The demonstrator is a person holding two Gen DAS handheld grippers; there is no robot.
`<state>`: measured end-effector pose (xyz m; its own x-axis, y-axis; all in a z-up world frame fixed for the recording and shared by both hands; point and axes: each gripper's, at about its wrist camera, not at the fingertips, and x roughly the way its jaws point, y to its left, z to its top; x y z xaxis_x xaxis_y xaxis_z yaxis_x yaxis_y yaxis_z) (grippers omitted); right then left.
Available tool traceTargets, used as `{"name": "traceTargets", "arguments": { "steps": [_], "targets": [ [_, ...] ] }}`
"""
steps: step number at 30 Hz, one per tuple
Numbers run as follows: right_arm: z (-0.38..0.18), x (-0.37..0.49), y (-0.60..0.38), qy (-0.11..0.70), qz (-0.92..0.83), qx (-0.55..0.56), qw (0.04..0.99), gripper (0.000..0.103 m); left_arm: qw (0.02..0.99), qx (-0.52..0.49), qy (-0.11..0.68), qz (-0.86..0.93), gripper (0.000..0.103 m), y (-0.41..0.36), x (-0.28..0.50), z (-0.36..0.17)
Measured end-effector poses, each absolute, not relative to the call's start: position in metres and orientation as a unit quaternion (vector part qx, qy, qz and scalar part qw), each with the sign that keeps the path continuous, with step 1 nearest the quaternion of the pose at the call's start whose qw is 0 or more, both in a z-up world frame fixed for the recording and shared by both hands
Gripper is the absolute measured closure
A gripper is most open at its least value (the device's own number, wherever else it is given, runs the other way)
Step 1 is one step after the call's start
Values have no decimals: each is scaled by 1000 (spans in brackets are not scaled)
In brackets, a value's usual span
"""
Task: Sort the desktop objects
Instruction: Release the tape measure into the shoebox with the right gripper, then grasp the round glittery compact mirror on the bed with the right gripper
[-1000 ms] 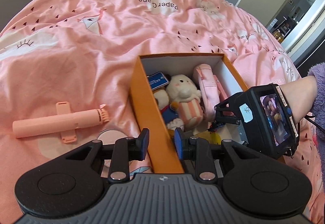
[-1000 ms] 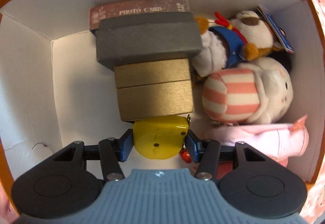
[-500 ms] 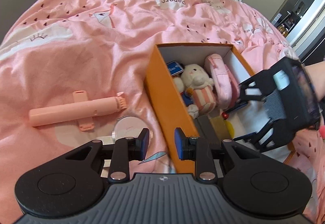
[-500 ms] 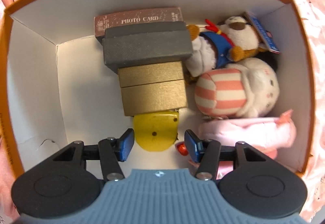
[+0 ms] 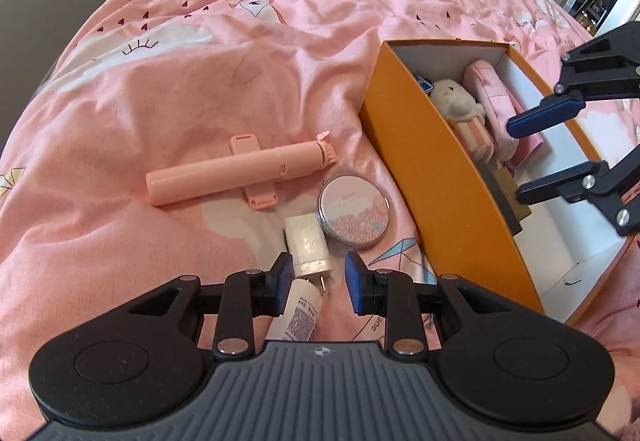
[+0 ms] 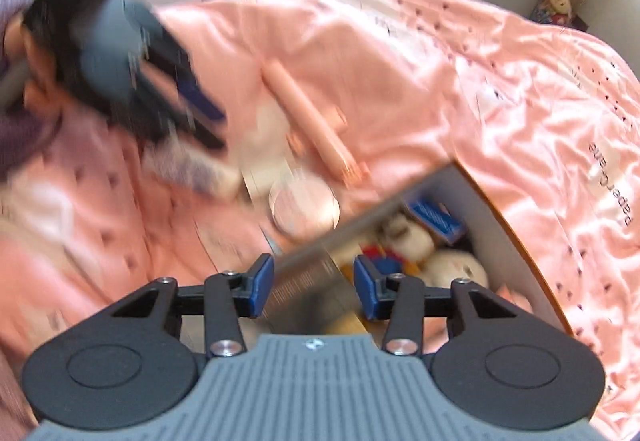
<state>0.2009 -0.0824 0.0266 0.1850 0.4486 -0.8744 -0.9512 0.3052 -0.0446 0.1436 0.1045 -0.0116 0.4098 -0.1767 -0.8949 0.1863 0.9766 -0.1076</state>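
**Orange box half filled, a few bits left out on the bed**

The orange box [image 5: 452, 201], white inside, sits right of centre in the left wrist view on a pink quilt [image 5: 200, 61] printed with "Paper Crane" upside down near the top. Inside it: a cream plush in a pink-striped outfit [image 5: 464, 113], a pale pink pouch [image 5: 494, 97] beside it, and a blue card [image 5: 424, 83] at the far end.

Left of the box, lower centre of the frame, lie a peach-pink stick with a clip [image 5: 240, 173], a round compact with pink flecks [image 5: 354, 213], a white charger plug [image 5: 308, 245] with its prongs toward the camera, and a white tube [image 5: 298, 311] with tiny print I can't read.

The left gripper [image 5: 316, 281] has its fingers open, empty, right above the plug and tube. The right gripper [image 6: 314, 283] is above the box, empty, its fingers closing. Its view is badly blurred.
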Motion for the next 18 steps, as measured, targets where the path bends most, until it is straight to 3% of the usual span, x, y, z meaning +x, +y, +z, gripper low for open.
{"name": "traceTargets", "arguments": {
  "steps": [18],
  "targets": [
    [-73,152,45,421,239,-335,809,55,837,25,542,-63,71,148,142,-26]
  ]
}}
